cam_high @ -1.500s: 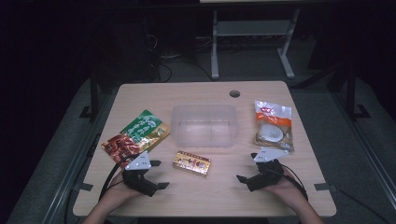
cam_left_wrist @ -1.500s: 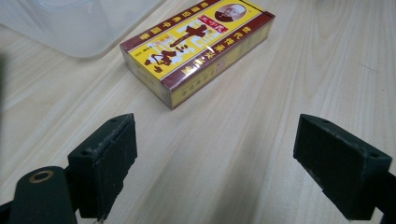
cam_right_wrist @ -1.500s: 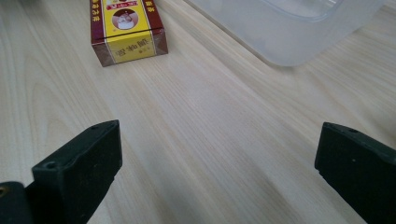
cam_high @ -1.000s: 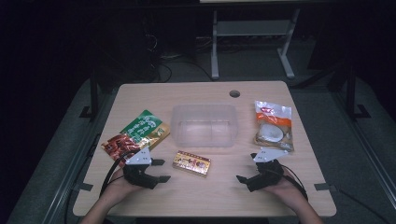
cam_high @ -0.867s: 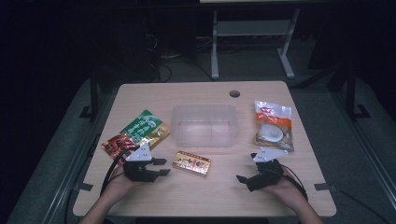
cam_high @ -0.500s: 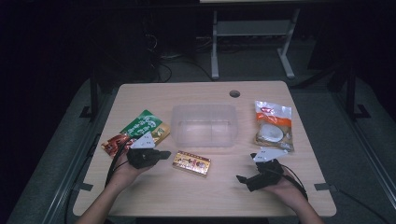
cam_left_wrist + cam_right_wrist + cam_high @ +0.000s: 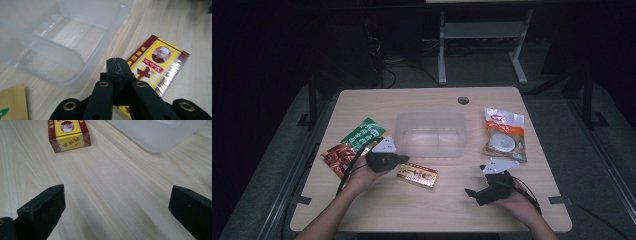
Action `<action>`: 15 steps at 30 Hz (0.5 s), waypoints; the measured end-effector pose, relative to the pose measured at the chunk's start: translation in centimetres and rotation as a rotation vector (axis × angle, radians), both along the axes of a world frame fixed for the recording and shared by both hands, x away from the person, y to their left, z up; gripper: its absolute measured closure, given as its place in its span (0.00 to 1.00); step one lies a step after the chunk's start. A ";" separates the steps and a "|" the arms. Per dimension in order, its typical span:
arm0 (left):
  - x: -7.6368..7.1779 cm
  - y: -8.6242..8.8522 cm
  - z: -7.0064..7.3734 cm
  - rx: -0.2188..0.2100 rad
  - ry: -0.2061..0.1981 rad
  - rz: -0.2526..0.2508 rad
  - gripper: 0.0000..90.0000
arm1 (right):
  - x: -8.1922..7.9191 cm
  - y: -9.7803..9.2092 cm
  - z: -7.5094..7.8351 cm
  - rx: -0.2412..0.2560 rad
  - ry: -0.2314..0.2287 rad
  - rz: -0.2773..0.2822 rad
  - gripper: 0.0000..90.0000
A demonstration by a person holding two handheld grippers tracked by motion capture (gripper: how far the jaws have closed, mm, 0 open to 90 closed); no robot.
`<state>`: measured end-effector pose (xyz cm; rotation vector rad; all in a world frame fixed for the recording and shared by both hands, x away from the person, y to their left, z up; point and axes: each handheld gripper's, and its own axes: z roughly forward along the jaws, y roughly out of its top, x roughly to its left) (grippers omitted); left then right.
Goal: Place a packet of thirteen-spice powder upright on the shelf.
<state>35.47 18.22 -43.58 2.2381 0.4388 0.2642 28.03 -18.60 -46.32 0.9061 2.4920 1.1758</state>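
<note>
Dark flooring and a white metal frame are surrounding the wooden bench (image 7: pixel 377 210) in the high view. A clear plastic tub (image 7: pixel 431 134) is sitting at the bench's middle, a green and red packet (image 7: pixel 354 145) is lying toward the left edge, and a clear pouch with orange print (image 7: pixel 504 134) is lying toward the right edge. The red and yellow box (image 7: pixel 417 175) is lying flat between the tub and the near edge. The left gripper (image 7: pixel 399 159) is hovering just beside the box's left end; against the frame from 1.5 s ago, it is sitting farther from the near edge and closer to the tub, now overlapping the packet's near end. The right gripper (image 7: pixel 472 192) is resting near the near right corner, much where it was, and the box is lying unmoved.

Looking along the left gripper (image 7: pixel 117 62), its own view is showing what the high one is not: the jaws are pressed together with nothing between them, their tip hanging over the box (image 7: pixel 156 66), whose yellow face is bearing a round portrait and red characters. The tub's wall (image 7: pixel 75 57) is standing just beside.

The right gripper view is showing its gripper (image 7: pixel 116 201) spread wide over bare wood, the box (image 7: pixel 68 133) and tub corner (image 7: pixel 160 135) lying well beyond.
</note>
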 end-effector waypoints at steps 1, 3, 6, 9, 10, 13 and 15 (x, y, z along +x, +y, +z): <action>0.0 -0.3 -0.1 -0.002 0.004 0.002 1.00 | 0.0 0.0 0.0 0.000 -0.001 0.001 0.01; 0.2 -1.0 -0.4 0.028 -0.008 -0.001 1.00 | 0.0 0.0 0.0 0.001 -0.001 0.003 0.01; 0.4 -1.3 -0.6 0.035 -0.011 -0.003 1.00 | 0.0 0.0 0.0 0.000 0.001 0.003 0.01; 0.6 -1.7 -1.0 0.056 -0.019 -0.008 1.00 | 0.0 0.0 0.0 0.000 0.005 0.004 0.01; 0.6 -1.8 -1.0 0.071 -0.026 -0.011 1.00 | 0.0 0.0 0.0 0.000 0.006 0.004 0.01; 0.7 -2.1 -1.2 0.078 -0.030 -0.010 1.00 | -0.1 0.1 -0.1 -0.002 0.007 0.005 0.01; 0.7 -2.1 -1.3 0.088 -0.029 -0.010 1.00 | -0.1 0.1 -0.1 -0.002 0.007 0.006 0.01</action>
